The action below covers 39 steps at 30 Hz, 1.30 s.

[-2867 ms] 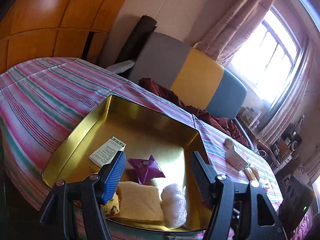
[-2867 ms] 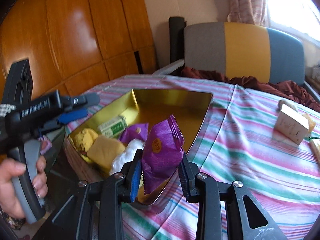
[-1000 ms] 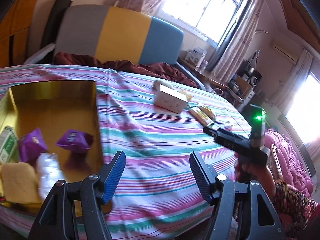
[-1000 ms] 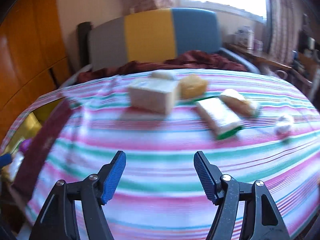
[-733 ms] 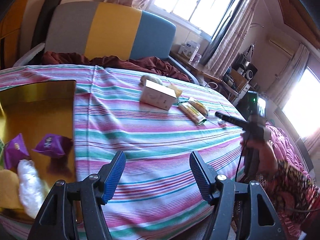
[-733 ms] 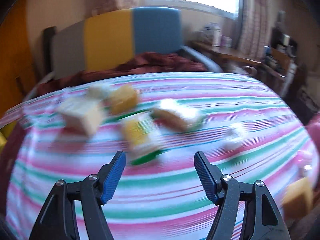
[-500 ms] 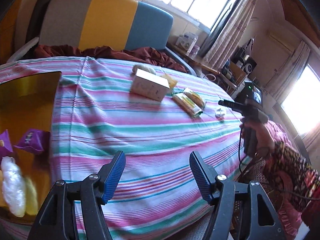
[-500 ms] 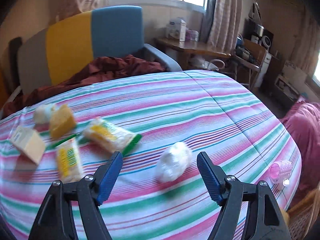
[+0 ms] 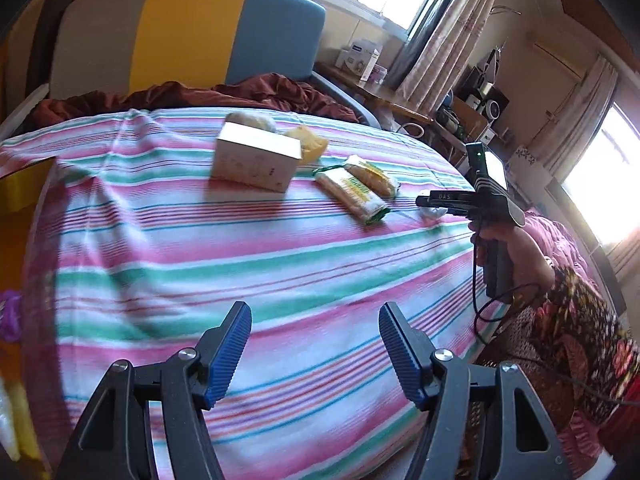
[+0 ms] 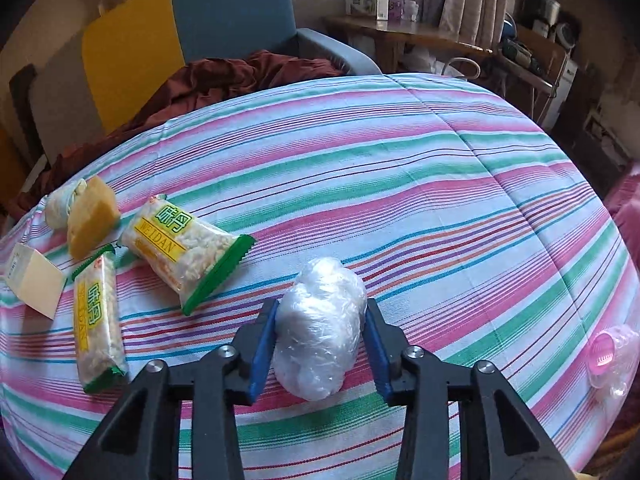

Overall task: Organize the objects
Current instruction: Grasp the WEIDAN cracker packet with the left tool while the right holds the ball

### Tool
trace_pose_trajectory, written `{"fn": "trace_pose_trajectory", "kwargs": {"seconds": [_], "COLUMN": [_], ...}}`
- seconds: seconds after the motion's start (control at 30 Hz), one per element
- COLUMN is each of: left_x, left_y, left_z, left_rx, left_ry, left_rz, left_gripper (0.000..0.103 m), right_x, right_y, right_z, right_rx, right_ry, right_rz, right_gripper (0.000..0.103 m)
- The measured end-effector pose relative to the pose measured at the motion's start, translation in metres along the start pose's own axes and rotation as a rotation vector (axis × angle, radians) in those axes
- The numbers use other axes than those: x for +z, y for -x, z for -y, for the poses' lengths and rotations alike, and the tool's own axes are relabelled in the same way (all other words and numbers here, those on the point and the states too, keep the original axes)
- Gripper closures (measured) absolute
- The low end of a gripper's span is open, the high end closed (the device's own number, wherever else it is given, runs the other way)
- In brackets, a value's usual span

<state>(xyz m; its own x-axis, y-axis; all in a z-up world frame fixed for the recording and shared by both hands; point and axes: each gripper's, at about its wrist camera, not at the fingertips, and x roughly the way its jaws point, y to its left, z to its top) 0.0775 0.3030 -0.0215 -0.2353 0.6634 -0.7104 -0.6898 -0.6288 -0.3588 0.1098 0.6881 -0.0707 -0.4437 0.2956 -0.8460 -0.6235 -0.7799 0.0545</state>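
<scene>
My right gripper [image 10: 320,328] has its blue pads on both sides of a white plastic-wrapped bundle [image 10: 320,328] that lies on the striped tablecloth [image 10: 400,184]; the pads touch its sides. From the left wrist view the right gripper [image 9: 430,202] is at the table's right edge over the bundle [image 9: 434,212]. My left gripper [image 9: 314,344] is open and empty above the cloth. Two WEIDAN snack packs [image 10: 180,240] [image 10: 96,316], a yellow sponge [image 10: 92,216] and a white box [image 10: 34,280] lie to the left.
The gold tray [image 9: 20,188] with a purple packet [image 9: 10,312] is at the left edge of the left wrist view. A pink plastic cup [image 10: 608,350] lies at the table's right edge. A colour-block chair [image 10: 180,32] with a maroon cloth stands behind.
The right gripper dropped the purple packet in the tray, swung right across the table and closed around the white bundle. The left gripper turned right, away from the tray.
</scene>
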Motion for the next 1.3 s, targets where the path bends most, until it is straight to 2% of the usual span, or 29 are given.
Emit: {"fn": "trace_pose_trajectory", "kwargs": {"seconds": [0.1,0.27,0.37,0.53,0.77,0.9,1.03,1.17,1.3], "left_x": [0.014,0.04,0.057,0.082,0.098,0.103,0.103,0.094,0.089], "left_y": [-0.023,-0.072,-0.103,-0.151,-0.194,-0.203,-0.207,-0.2,-0.187], "left_z": [0.011,0.027,0.04,0.057,0.07,0.077,0.083,0.085,0.077], "left_rx": [-0.023,-0.058,-0.05,-0.004,0.0,0.05,0.085,0.092,0.098], "left_ry": [0.012,0.094,0.115,0.177,0.256,0.221,0.138,0.073,0.096], "left_rz": [-0.032,-0.096,-0.118,-0.139,-0.17,-0.146,-0.128,-0.109,-0.098], "left_gripper": [0.035,0.034,0.03,0.03,0.028,0.028,0.028,0.031,0.032], "right_x": [0.002,0.005,0.007,0.007,0.013,0.015,0.016,0.016,0.016], "right_y": [0.01,0.034,0.034,0.029,0.035,0.038,0.041,0.041,0.042], "right_z": [-0.001,-0.001,-0.001,0.002,-0.004,-0.007,-0.007,-0.009,-0.008], "right_rx": [0.036,0.044,0.056,0.054,0.046,0.036,0.039,0.042,0.041], "right_ry": [-0.017,-0.023,-0.021,-0.025,-0.001,0.017,0.018,0.021,0.016], "right_rz": [0.008,0.063,0.064,0.06,0.089,0.109,0.124,0.126,0.132], "right_gripper": [0.064,0.065,0.065,0.065,0.064,0.064,0.064,0.064,0.064]}}
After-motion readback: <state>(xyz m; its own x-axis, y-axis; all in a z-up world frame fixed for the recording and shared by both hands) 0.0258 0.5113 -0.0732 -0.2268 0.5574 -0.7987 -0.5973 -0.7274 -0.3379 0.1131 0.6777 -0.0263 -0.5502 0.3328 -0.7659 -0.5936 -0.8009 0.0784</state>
